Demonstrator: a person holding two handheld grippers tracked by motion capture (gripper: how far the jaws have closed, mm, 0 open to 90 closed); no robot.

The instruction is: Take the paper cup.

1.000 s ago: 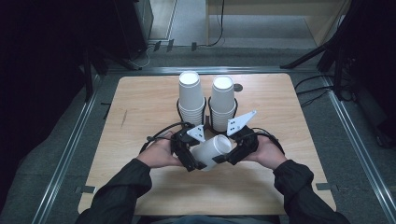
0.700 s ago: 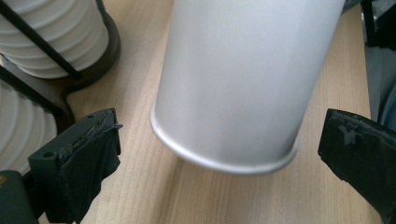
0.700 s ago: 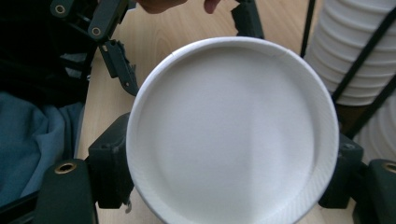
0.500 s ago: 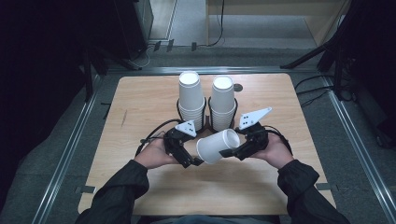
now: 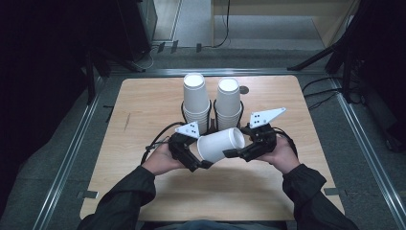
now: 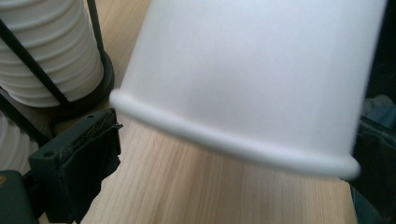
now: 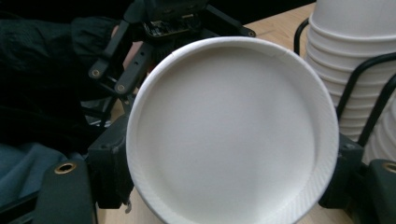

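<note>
A single white paper cup (image 5: 220, 143) lies on its side above the wooden table (image 5: 143, 115), between the two grippers. In the right gripper view its base (image 7: 231, 130) faces the camera and my right gripper (image 5: 238, 151) is shut on it, one jaw on each side. My left gripper (image 5: 195, 162) is at the cup's mouth end. In the left gripper view the rolled rim (image 6: 233, 140) sits just past its jaw tips, and wood shows between the left fingertip (image 6: 88, 158) and the rim, so it stands open.
Two tall stacks of white cups (image 5: 196, 103) (image 5: 228, 103) stand in black wire holders just behind the grippers, close to the held cup. One stack (image 7: 355, 70) is beside the right gripper, and one stack (image 6: 46, 51) is beside the left. The person's forearms enter from the near edge.
The hands spread apart and came back slightly. The cup has tipped so its base points right and stays with the right gripper, while the left gripper sits lower at the rim.
</note>
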